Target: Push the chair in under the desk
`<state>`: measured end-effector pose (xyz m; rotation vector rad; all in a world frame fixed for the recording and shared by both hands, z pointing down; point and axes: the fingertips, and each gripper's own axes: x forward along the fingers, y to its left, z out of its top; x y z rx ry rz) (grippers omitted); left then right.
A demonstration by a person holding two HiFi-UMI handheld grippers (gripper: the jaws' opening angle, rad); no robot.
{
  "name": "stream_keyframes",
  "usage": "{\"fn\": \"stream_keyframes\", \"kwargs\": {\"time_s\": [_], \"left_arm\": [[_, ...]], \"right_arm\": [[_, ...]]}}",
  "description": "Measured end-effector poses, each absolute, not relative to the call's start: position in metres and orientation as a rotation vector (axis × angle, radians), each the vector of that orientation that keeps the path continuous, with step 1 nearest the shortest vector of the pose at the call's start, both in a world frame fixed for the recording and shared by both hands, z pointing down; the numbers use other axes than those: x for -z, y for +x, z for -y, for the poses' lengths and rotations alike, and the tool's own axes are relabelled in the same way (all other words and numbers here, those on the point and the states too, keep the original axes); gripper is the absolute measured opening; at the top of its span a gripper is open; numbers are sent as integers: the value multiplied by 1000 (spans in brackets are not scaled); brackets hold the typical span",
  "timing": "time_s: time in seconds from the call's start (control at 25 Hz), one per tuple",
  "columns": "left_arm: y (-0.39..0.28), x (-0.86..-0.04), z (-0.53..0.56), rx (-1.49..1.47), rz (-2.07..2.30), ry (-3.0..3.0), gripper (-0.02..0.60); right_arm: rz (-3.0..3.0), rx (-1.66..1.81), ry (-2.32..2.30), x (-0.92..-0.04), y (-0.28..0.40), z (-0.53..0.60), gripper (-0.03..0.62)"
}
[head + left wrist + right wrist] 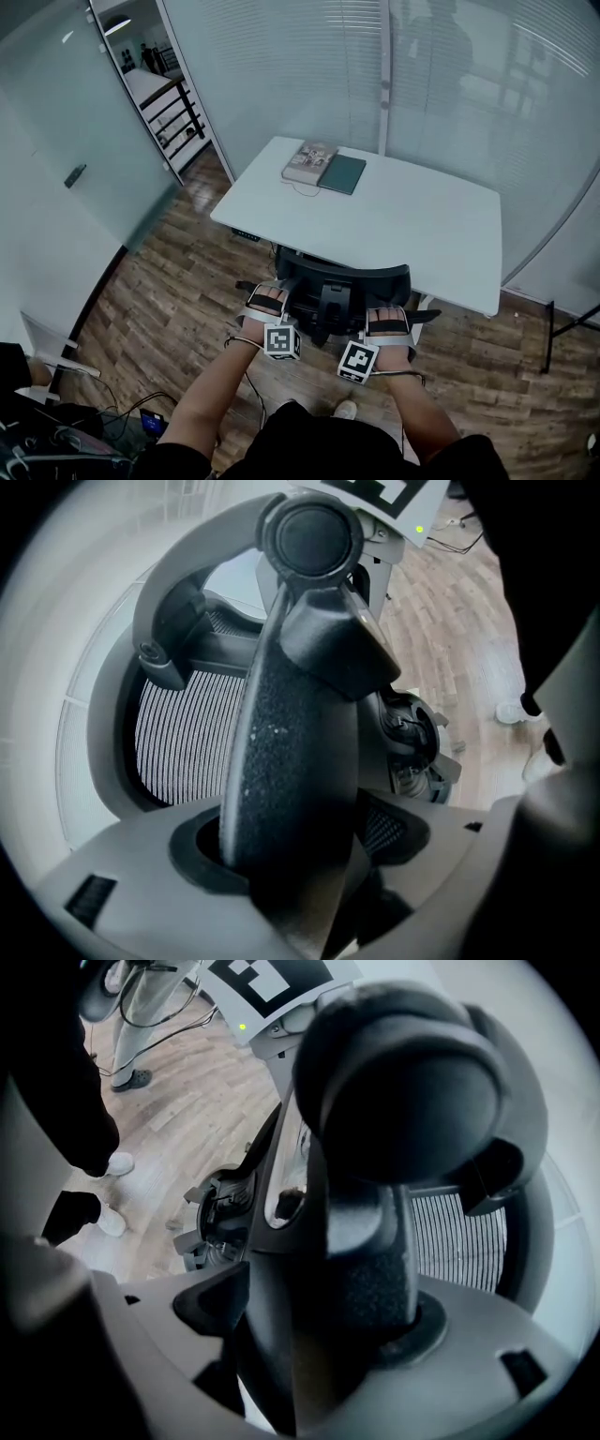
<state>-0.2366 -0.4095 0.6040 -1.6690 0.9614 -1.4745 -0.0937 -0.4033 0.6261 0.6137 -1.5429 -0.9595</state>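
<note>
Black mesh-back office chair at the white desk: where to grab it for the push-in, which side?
Take the black mesh-back office chair by its backrest's top rim, from behind, one hold near each end. The rim looks slim enough to clamp. The backrest's rear faces the person, with the seat toward the white desk. Spaced holds should curb swivelling.

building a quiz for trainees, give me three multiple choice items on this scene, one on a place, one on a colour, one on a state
1. Where are the left gripper and right gripper? A in a drawer B on the chair back C on a shelf
2. What colour is the desk top? A white B black C red
3. How is the chair? A tipped over B partly under the desk C upside down
B, both meet its top edge; A, it looks white; B, its front sits under the desk edge, back out.
</note>
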Motion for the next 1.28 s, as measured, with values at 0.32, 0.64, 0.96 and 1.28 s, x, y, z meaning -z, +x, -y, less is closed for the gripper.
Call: {"fn": "stream_keyframes", "kwargs": {"time_s": [0.32,0.64,0.96,1.28], "left_arm": [[-238,-603,440,1445,-928,-1669,350],[-239,-604,471,1416,-893,-1674,353],[-236,-603,505,1402,-847,-1683,351],[-240,-601,524,1372,-805,-1689,350]], "right_arm": [[1524,935,642,-625,-95,429,379],[1506,913,673,-626,-97,456,379],[1498,870,679,-628,-94,485,383],[1507,837,725,-623,-103,496,391]]}}
